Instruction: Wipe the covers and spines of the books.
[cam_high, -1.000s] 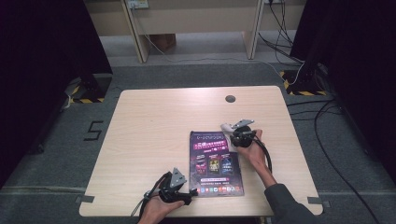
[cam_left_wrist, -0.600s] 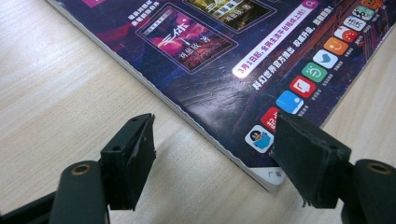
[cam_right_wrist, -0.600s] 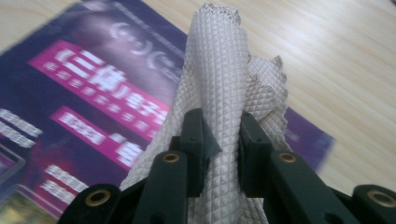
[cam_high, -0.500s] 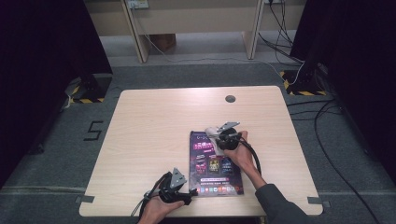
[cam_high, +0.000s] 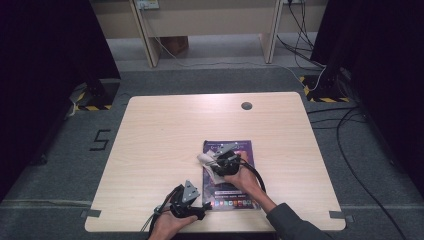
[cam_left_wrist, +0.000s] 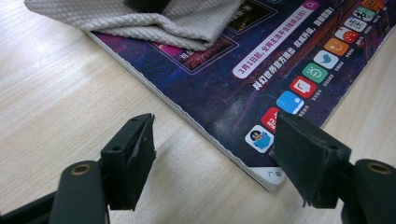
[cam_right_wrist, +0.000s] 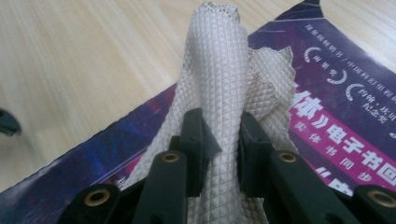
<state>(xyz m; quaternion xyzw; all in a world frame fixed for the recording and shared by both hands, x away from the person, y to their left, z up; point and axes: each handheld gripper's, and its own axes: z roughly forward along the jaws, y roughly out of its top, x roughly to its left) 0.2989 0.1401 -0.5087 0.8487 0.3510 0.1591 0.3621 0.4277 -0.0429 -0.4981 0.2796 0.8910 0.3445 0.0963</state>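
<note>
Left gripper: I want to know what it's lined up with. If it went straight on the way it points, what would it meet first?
Probably the near corner of the magazine, lying just ahead between the open jaws of the left gripper; the cloth lies farther on.

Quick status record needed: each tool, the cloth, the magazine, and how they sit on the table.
right tool: shut on the cloth, pinching a fold
cloth: beige, textured, lying partly on the magazine
magazine: purple cover, flat on the table, closed
left tool: open, jaws apart at the magazine's near corner, holding nothing
table: light wood, with a round hole near the far edge
</note>
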